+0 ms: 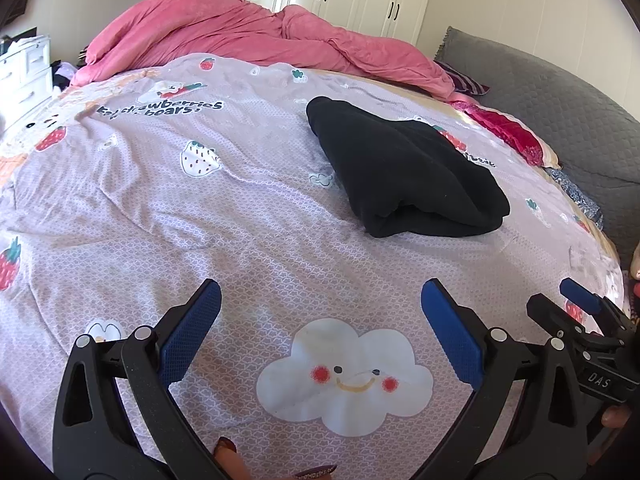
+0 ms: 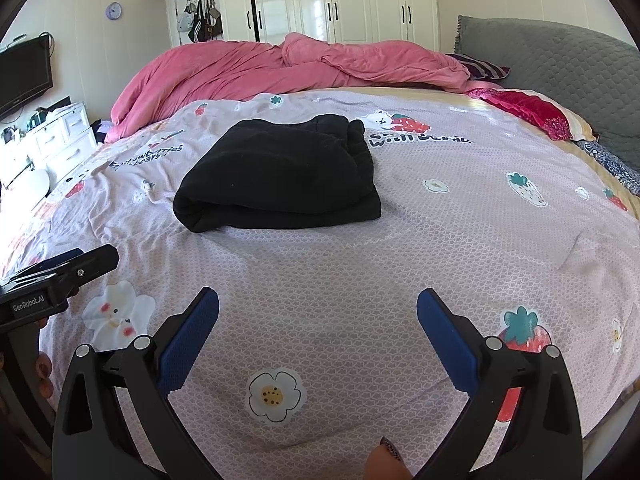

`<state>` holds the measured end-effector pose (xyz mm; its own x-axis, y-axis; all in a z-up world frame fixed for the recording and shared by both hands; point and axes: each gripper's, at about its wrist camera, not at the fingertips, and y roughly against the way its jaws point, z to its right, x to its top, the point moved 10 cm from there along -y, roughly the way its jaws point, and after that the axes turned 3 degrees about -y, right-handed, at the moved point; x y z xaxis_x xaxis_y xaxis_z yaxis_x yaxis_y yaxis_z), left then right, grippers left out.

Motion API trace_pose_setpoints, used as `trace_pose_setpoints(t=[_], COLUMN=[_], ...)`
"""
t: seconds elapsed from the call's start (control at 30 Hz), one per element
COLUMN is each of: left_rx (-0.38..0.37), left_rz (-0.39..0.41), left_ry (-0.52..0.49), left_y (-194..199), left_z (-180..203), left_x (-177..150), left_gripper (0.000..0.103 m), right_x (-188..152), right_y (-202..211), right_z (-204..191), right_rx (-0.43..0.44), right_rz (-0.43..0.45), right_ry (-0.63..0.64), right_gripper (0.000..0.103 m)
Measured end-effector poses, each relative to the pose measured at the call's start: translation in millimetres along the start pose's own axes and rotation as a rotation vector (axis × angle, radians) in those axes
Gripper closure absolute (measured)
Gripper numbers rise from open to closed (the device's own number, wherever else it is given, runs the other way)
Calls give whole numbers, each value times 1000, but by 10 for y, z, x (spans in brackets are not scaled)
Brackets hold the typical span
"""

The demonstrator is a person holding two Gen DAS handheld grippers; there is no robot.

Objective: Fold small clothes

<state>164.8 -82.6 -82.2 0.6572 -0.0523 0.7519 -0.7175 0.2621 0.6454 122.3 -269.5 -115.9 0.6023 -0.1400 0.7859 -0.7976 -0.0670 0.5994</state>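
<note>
Black garment (image 1: 404, 172): lying folded on the lilac bedspread (image 1: 240, 208), far right of centre in the left wrist view.
Left gripper (image 1: 321, 294): hovering wide apart, holding nothing.
Right wrist view: garment (image 2: 280, 176) sitting far left of centre.
Right gripper (image 2: 318, 300): gaping wide, holding nothing.

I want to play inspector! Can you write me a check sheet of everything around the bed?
Surface: printed bedsheet, lilac with strawberries and clouds, a bit wrinkled.
Job's things: black garment folded into a bundle, lying on the sheet.
Clutter: pink duvet heaped at the far side; red pillow near the grey headboard.
Grippers: left hand-held gripper open, empty; right hand-held gripper open, empty; both short of the garment.
Cables: nothing seen.
Surroundings: white wardrobe, white drawers, wall television, hanging bags.
</note>
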Motion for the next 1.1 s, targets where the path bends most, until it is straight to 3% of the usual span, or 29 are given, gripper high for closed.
trace_pose_setpoints(t=[1.1], left_rx=[8], left_rz=[-11], left_ry=[2], left_y=[11], left_z=[-5], left_x=[-19], left_gripper=[9], right_x=[-34], right_y=[1], right_z=[5], right_rx=[-15], right_rz=[-13], right_ry=[-2], right_gripper=[4])
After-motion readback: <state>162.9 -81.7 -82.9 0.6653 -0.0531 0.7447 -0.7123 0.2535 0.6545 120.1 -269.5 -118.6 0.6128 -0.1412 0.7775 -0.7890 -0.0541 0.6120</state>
